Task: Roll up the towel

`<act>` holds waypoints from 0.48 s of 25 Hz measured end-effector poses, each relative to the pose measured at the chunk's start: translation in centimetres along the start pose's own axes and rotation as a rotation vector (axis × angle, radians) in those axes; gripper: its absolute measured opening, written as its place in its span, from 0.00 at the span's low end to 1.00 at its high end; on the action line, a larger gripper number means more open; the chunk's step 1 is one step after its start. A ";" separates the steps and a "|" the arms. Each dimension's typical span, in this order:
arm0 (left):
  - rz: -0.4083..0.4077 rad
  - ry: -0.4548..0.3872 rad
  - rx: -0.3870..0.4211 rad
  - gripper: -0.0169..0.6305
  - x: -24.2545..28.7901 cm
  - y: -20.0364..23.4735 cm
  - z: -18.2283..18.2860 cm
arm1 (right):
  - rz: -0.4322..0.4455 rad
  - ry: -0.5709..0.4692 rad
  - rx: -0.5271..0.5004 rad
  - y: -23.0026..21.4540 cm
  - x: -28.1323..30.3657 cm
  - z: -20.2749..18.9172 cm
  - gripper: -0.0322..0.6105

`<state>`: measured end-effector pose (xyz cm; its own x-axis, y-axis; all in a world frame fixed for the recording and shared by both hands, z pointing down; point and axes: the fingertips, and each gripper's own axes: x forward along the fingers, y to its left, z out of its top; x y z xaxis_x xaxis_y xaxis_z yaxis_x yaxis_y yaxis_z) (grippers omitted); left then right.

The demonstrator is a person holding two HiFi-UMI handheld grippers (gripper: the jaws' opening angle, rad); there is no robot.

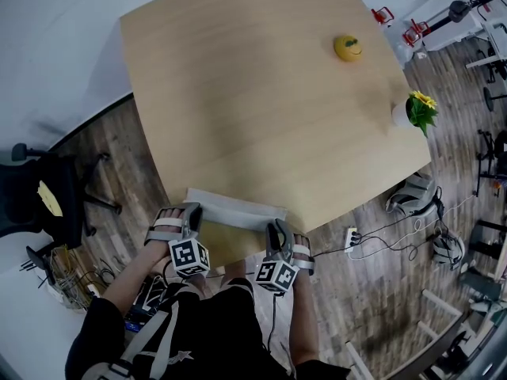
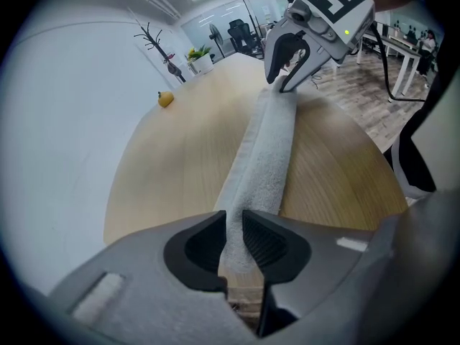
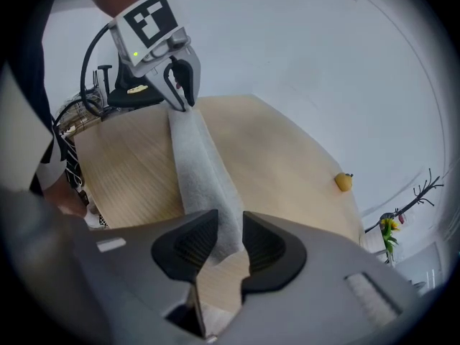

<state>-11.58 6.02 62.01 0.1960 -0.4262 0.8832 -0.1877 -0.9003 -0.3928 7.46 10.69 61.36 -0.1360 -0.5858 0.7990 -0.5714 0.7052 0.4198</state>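
Towel (image 1: pixel 238 209) stretched, ends pinched in left claw (image 2: pixel 231 228), right claw (image 3: pixel 230 232)

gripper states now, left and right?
left gripper: closed on one end of the towel.
right gripper: closed on the towel's other end.

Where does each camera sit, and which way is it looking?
Head view: on the person's head, looking steeply down at the table; the person's arms, lap and both grippers show.
Left gripper view: on the left gripper, looking along its own jaws, shut on one end of the towel, toward the right gripper.
Right gripper view: on the right gripper, looking along its own jaws, shut on the other end, back toward the left gripper.
Shared: both gripper views see the towel stretched between them and the yellow fruit.
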 end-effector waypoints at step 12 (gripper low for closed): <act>0.020 -0.025 -0.036 0.15 -1.2 0.0 0.1 | -0.030 -0.006 -0.013 -0.1 -1.3 0.1 0.23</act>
<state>-11.72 6.55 60.89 0.2160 -0.4467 0.8682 -0.2259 -0.8880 -0.4006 7.57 11.33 60.27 -0.1242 -0.6093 0.7831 -0.5646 0.6924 0.4492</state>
